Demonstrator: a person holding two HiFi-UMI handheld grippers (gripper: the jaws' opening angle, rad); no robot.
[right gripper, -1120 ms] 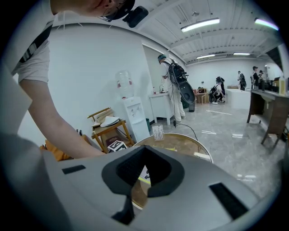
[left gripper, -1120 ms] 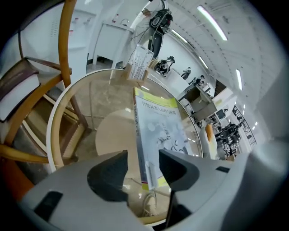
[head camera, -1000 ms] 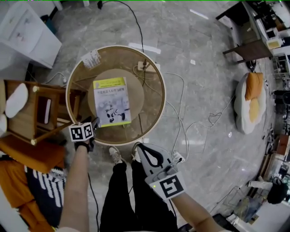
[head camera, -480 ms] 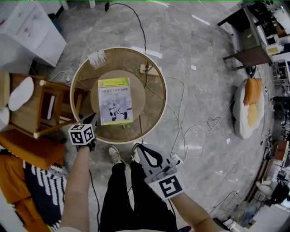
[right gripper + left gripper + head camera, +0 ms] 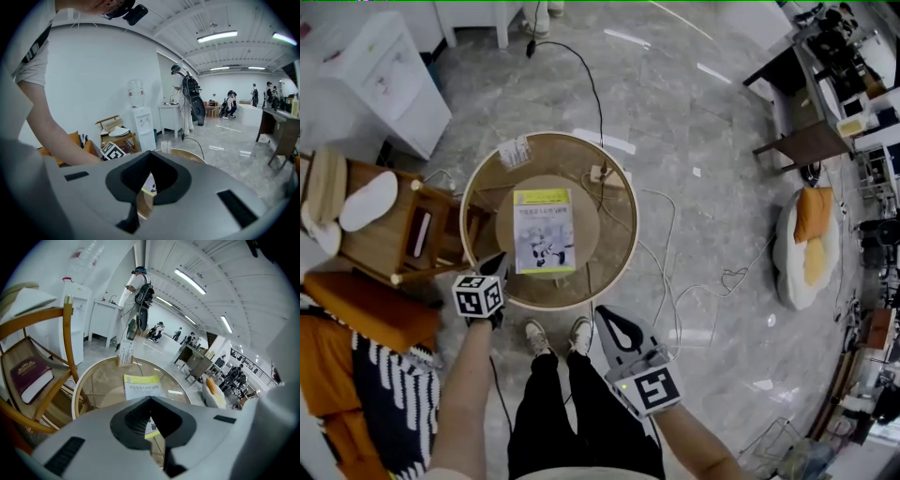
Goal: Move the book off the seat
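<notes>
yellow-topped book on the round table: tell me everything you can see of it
The book is closed and lies flat, cover up, on the glass top of the round table, over the table's central wooden disc. It looks like a thin paperback. The cover is pale, with a yellow-green band along the top, dark print below that, a black-and-white figure in the middle and a green strip at the bottom edge. Only the table touches it.

Open-plan office, desks (image 5: 813, 143), water dispenser (image 5: 392, 82), strip lights (image 5: 227, 35)
</notes>
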